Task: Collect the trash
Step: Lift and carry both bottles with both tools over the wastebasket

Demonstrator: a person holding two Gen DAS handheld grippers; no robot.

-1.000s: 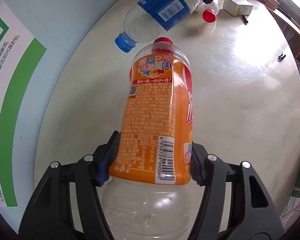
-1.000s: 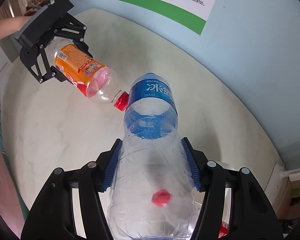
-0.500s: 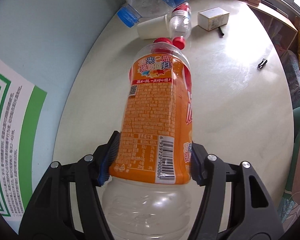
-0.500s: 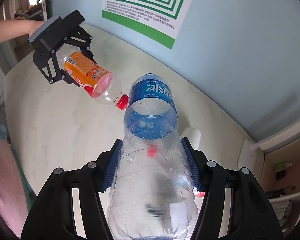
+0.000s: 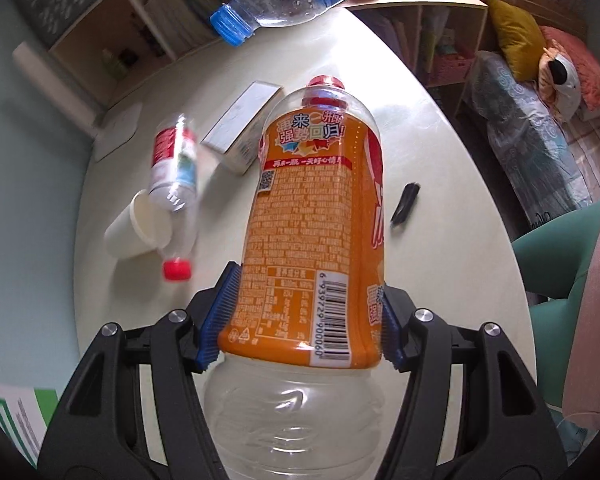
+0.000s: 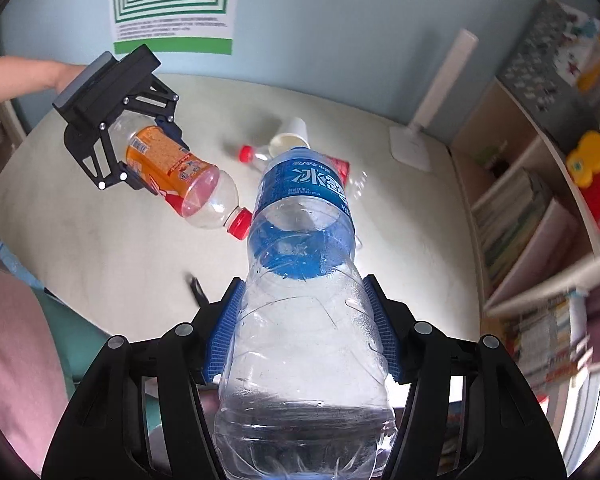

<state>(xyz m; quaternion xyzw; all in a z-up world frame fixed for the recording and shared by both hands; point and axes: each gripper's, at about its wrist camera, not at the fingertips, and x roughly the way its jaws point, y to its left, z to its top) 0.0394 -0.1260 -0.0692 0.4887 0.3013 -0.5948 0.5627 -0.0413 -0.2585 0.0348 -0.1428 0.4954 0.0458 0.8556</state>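
- Orange-label bottle [image 5: 312, 216] w/ red cap [image 5: 326, 81]: clamped in left gripper [image 5: 300, 320], jaws closed on its lower label, blue pads [image 5: 220, 312] pressing both sides. Clear base sits back behind the jaws, cap end pointing fwd away from them. Held up off the surface [image 5: 440, 160].
- Blue-label water bottle [image 6: 304, 280], blue cap [image 5: 230, 28]: clamped in right gripper [image 6: 302, 332], jaws closed on its clear lower body, blue pads [image 6: 224, 328] on both sides. Label end fwd of the jaws, base back behind them. Also off the surface.
- Right wrist view: left gripper [image 6: 152, 152] sits up and to the left of the right jaws, its bottle's red cap [image 6: 239, 222] just beside the blue label; touching or not, can't tell.
- Left wrist view: water bottle crosses the top of frame, far fwd of the left jaws, cap aimed left.
- Fwd-left of left jaws, lying on the surface: small clear bottle [image 5: 174, 176] w/ red-white label and red cap [image 5: 177, 270], blurred; white paper cup [image 5: 134, 232] on its side, touching it.
- Straight fwd, partly behind the orange bottle: white box [image 5: 240, 128].
- Fwd-right of left jaws: small black object [image 5: 405, 202], too blurred to ID.
- Beyond the surface: bookshelf [image 6: 540, 216], lamp base [image 6: 410, 148], green-striped poster [image 6: 174, 4] on wall.
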